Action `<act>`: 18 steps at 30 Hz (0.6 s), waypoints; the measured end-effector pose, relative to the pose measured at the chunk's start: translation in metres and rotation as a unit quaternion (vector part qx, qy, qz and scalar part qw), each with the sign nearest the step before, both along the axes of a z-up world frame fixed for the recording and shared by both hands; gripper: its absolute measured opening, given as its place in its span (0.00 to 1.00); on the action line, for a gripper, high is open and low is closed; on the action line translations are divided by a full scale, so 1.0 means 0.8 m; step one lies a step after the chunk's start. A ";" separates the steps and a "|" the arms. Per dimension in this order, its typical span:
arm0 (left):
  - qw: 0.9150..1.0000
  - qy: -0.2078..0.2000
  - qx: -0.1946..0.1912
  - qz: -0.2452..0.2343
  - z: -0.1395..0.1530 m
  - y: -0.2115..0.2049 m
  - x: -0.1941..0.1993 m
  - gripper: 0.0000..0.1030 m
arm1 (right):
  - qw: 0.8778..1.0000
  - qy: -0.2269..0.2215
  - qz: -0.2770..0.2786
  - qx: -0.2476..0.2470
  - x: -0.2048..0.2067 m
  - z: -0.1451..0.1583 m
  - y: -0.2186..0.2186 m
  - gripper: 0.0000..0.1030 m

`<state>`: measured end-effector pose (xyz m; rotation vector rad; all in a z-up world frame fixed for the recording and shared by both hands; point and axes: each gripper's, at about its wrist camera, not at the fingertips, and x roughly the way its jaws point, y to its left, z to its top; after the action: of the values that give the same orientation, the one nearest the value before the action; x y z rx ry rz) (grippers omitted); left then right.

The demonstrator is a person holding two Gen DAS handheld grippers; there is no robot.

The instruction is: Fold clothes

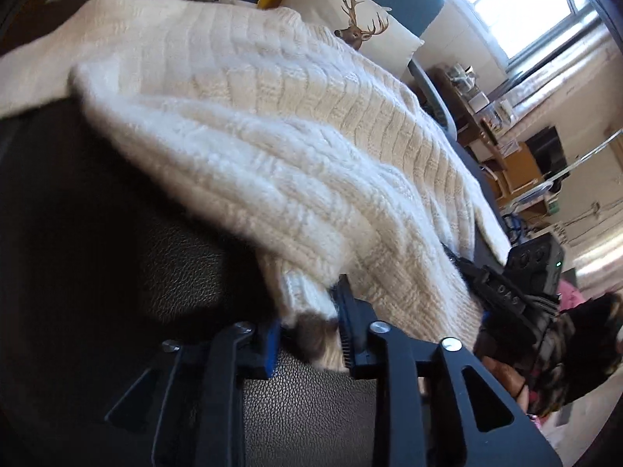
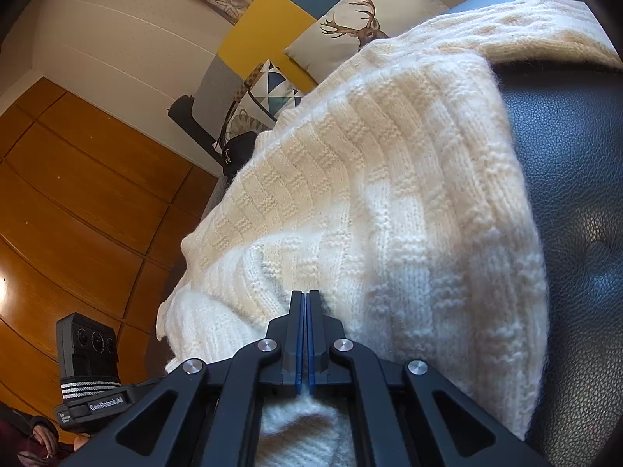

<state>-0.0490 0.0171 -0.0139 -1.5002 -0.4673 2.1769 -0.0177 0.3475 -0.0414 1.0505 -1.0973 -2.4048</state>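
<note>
A cream chunky-knit sweater (image 1: pixel 272 124) lies spread over a dark leather seat (image 1: pixel 117 233). In the left wrist view one sleeve is doubled back across the body, and my left gripper (image 1: pixel 309 307) holds the ribbed cuff (image 1: pixel 301 292) between its blue-padded fingers, low over the leather. In the right wrist view my right gripper (image 2: pixel 305 295) is pressed shut on a ribbed edge of the sweater (image 2: pixel 389 214). Knit bunches below the jaws between the finger arms. Fabric hides what lies under the sweater.
A deer-print cushion (image 1: pixel 362 23) and a patterned cushion (image 2: pixel 268 89) lean behind the sweater. A wooden wardrobe (image 2: pixel 78 194) stands to the left, and a window (image 1: pixel 521 4) and a cluttered desk (image 1: pixel 506 148) to the right. Bare leather (image 2: pixel 576 194) borders the sweater.
</note>
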 end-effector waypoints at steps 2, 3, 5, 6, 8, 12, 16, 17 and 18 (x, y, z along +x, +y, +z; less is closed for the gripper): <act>1.000 -0.015 0.012 0.013 0.003 -0.011 -0.009 0.45 | 1.000 0.000 0.000 0.000 0.000 0.001 0.000 0.00; 0.999 -0.022 0.024 0.028 0.006 -0.021 -0.013 0.54 | 1.000 0.000 0.001 -0.001 0.002 0.001 0.000 0.00; 0.997 -0.023 0.046 0.059 0.010 -0.038 -0.021 0.59 | 1.000 0.001 0.001 -0.002 0.002 0.001 0.000 0.00; 0.996 -0.021 0.056 0.070 0.013 -0.043 -0.023 0.59 | 1.000 0.001 0.001 -0.002 0.002 0.001 0.000 0.00; 0.994 -0.019 0.068 0.081 0.017 -0.047 -0.029 0.59 | 1.000 0.001 0.001 -0.002 0.002 0.001 0.000 0.00; 0.997 0.018 0.043 0.062 0.036 -0.024 -0.024 0.30 | 1.000 -0.002 -0.002 0.004 0.002 0.003 -0.002 0.00; 0.997 0.076 -0.009 0.015 0.057 0.004 -0.006 0.10 | 1.000 -0.006 -0.005 0.012 0.002 0.005 -0.005 0.00; 0.996 0.085 -0.011 0.009 0.060 0.006 -0.001 0.08 | 1.000 -0.007 -0.006 0.014 0.002 0.005 -0.006 0.00; 0.996 0.086 -0.010 0.008 0.063 0.002 -0.001 0.06 | 1.000 -0.008 -0.006 0.016 0.003 0.006 -0.006 0.00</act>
<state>-0.0494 0.0189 0.0367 -1.3080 -0.4007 2.3044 -0.0157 0.3425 -0.0369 1.0786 -1.0769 -2.4359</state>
